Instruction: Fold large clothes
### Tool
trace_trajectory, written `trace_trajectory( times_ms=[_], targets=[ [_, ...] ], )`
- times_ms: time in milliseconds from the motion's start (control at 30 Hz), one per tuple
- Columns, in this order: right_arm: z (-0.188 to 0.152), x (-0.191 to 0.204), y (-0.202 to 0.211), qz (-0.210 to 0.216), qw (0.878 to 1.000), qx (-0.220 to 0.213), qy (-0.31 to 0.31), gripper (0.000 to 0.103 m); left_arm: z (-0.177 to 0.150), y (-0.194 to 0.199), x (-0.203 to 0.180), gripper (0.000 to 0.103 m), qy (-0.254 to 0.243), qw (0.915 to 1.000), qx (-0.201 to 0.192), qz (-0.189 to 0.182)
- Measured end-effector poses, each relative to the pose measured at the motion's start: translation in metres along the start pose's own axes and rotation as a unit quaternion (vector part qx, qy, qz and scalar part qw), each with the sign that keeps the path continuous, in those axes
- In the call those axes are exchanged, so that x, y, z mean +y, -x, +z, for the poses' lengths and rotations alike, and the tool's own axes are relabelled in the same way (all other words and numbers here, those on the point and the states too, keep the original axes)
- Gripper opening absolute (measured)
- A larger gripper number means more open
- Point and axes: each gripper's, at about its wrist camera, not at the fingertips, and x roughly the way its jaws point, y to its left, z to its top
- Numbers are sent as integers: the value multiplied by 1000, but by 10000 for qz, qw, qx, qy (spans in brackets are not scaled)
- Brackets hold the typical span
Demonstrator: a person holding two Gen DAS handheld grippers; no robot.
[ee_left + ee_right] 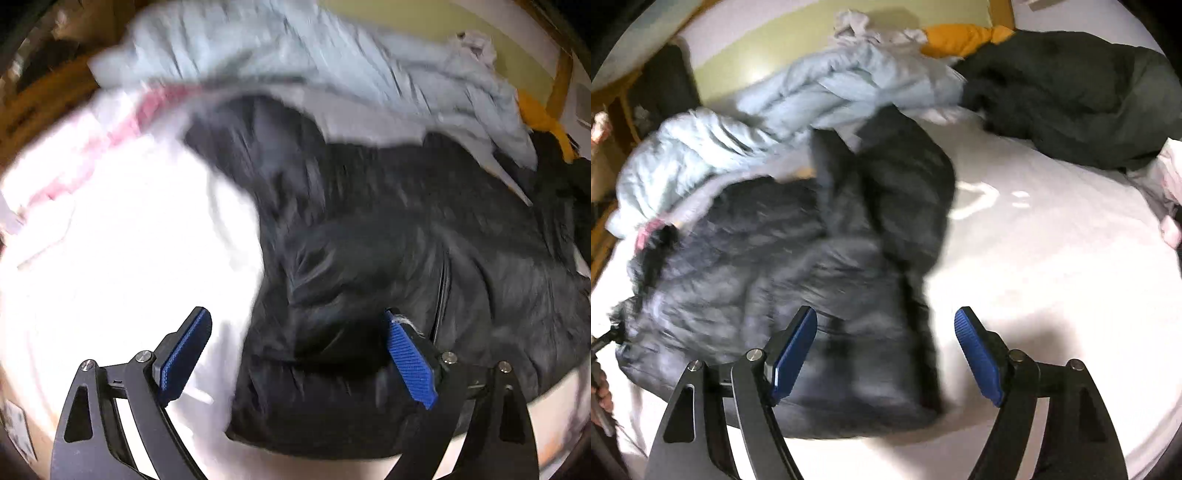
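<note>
A black puffer jacket (pixel 369 240) lies bunched on the white bed sheet (pixel 110 258), its zip running down the right side in the left wrist view. My left gripper (pixel 295 314) hovers open over the jacket's near edge, and its blue pads (pixel 410 358) hold nothing. In the right wrist view the same black jacket (pixel 775 258) fills the left half. My right gripper (pixel 885 312) stands open above the jacket's right edge and the sheet (pixel 1034 277), with nothing gripped. Both views are blurred.
A light blue puffer jacket (pixel 831 85) lies behind the black one, also seen as the light blue jacket (pixel 258 48). A dark garment (pixel 1071 92) and an orange one (pixel 960 38) sit at the far right. A hand (pixel 602 391) shows at the left edge. A wooden frame (pixel 37 103) borders the bed.
</note>
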Motion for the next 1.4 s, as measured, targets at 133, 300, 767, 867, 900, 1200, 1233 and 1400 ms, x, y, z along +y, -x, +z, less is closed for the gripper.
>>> trace_trajectory(
  times_ms=[133,300,767,867,900,1200,1233,1400],
  targets=[
    [-15,-12,-26,772,9944,710,-135,79,-13,-27,10,92,262,9958,532,-691],
    [-23,-20,-40,1184,9893,779,-357,51,-18,-19,5,24,68,9960,260,-848],
    [-42,-5,11,1023,9923,677,182,21,-53,36,-1,32,-320,9981,-142,-513],
    [-37,-11,16,787,9956,482,150,30,-46,52,-6,52,-505,9956,-777,-118],
    [-31,-16,20,728,9969,308,42,33,-45,62,-8,56,-531,9933,-1026,-85],
    [21,-60,48,322,9932,-875,-700,50,-24,114,-57,79,-1040,9642,-2411,-381],
    [29,-61,44,245,9936,-870,-680,50,-19,112,-64,79,-1090,9649,-2355,-415],
    [70,-71,6,87,9953,-666,-692,50,10,90,-94,79,-1270,9675,-2136,-466]
  ],
)
